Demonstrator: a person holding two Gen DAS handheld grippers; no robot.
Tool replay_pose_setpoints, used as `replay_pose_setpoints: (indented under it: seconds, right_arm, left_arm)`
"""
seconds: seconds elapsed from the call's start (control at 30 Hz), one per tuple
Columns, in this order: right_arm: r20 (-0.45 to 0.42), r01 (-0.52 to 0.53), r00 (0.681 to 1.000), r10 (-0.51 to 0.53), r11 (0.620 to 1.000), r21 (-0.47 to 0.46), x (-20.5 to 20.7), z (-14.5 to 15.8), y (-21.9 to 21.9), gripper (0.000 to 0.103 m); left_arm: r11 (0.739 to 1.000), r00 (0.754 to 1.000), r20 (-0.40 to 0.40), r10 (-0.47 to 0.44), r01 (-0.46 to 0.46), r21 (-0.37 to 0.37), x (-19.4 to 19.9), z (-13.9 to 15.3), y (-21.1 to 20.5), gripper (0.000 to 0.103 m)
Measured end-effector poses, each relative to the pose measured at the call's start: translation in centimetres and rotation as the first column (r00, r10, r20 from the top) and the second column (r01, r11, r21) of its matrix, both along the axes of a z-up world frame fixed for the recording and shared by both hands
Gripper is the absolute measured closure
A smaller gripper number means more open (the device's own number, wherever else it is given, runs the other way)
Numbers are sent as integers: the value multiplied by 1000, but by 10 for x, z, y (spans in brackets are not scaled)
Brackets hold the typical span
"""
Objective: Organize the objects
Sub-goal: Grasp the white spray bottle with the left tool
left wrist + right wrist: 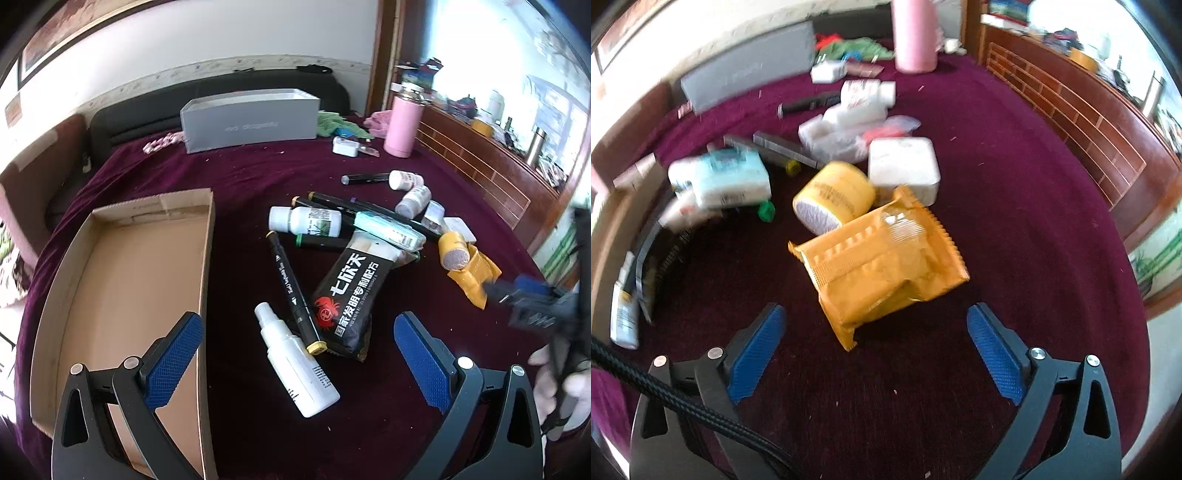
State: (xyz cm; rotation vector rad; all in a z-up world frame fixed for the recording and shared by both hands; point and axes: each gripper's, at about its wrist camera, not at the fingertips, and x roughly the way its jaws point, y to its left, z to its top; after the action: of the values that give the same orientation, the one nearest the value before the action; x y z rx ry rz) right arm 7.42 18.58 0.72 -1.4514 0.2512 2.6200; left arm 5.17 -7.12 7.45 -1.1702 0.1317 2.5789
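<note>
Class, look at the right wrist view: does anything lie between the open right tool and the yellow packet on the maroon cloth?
Nothing visible does. The right tool stands open with only bare maroon cloth between its pads and the yellow packet. The yellow tape roll and white box lie behind the packet, on its far side.

A deep maroon cloth [240, 177] covers the bench. At nine o'clock lies a plain brown cardboard tray [122, 280]; at twelve, a grey box [251, 122] and a pink flask [402, 125]. The centre packet [347, 295] is black with white characters and a red crab. A white spray bottle [299, 369] lies at six. The crinkled pouch [886, 258] is mustard yellow, the tape roll [834, 195] yellow. Both claws carry blue cross-hatched pads [173, 362] on black frames.
</note>
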Motion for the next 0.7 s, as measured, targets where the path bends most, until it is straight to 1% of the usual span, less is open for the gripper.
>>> replay_pose_setpoints:
  seconds: [0.07, 0.1, 0.13, 0.17, 0.23, 0.33, 0.4, 0.47, 0.5, 0.57, 0.6, 0.67, 0.7]
  right_arm:
    - [-109, 42, 993, -43, 999, -16, 21, 17, 6, 4]
    - [-175, 58, 983, -60, 998, -16, 33, 27, 7, 4]
    - [-204, 70, 976, -70, 998, -11, 38, 31, 7, 3]
    - [-212, 68, 975, -69, 998, -9, 42, 32, 7, 3]
    - [-191, 49, 980, -53, 999, -24, 38, 29, 5, 4]
    - [-190, 49, 980, -58, 997, -52, 39, 23, 5, 4]
    - [-189, 41, 980, -56, 996, -83, 40, 23, 6, 4]
    - [-196, 31, 979, -49, 995, -95, 37, 24, 7, 4]
    - [-200, 30, 979, -48, 995, -90, 34, 26, 7, 4]
    - [-206, 25, 978, -43, 995, -93, 35, 27, 7, 4]
    - [-207, 23, 977, -43, 995, -98, 35, 27, 6, 4]
    - [-209, 21, 977, -44, 994, -109, 36, 26, 6, 3]
    - [-210, 19, 977, -43, 994, -112, 36, 26, 6, 3]
  left_arm:
    - [1000, 1000, 15, -9, 9, -13, -2, -6, 4, 2]
    - [1000, 1000, 31, -1, 1, -14, -4, -10, 5, 2]
    - [1000, 999, 45, 6, -5, -9, -4, -14, 5, 2]
    - [1000, 998, 61, 19, -18, -10, -6, -18, 6, 3]
    - [999, 997, 72, 41, -39, -25, -4, -24, 7, 6]
    - [999, 996, 82, 45, -43, -26, -3, -29, 9, 9]
    - [999, 995, 91, 37, -36, -10, -1, -31, 9, 14]
    - [1000, 994, 110, 20, -22, 16, 0, -33, 9, 28]
    - [1000, 993, 120, 16, -19, 21, 0, -35, 9, 31]
    - [1000, 989, 142, 28, -29, 6, -3, -39, 10, 43]
    - [999, 987, 155, 39, -39, -1, -5, -42, 9, 46]
    - [999, 982, 186, 46, -49, 10, -7, -47, 6, 58]
    - [999, 981, 187, 51, -52, 2, -7, -48, 5, 61]
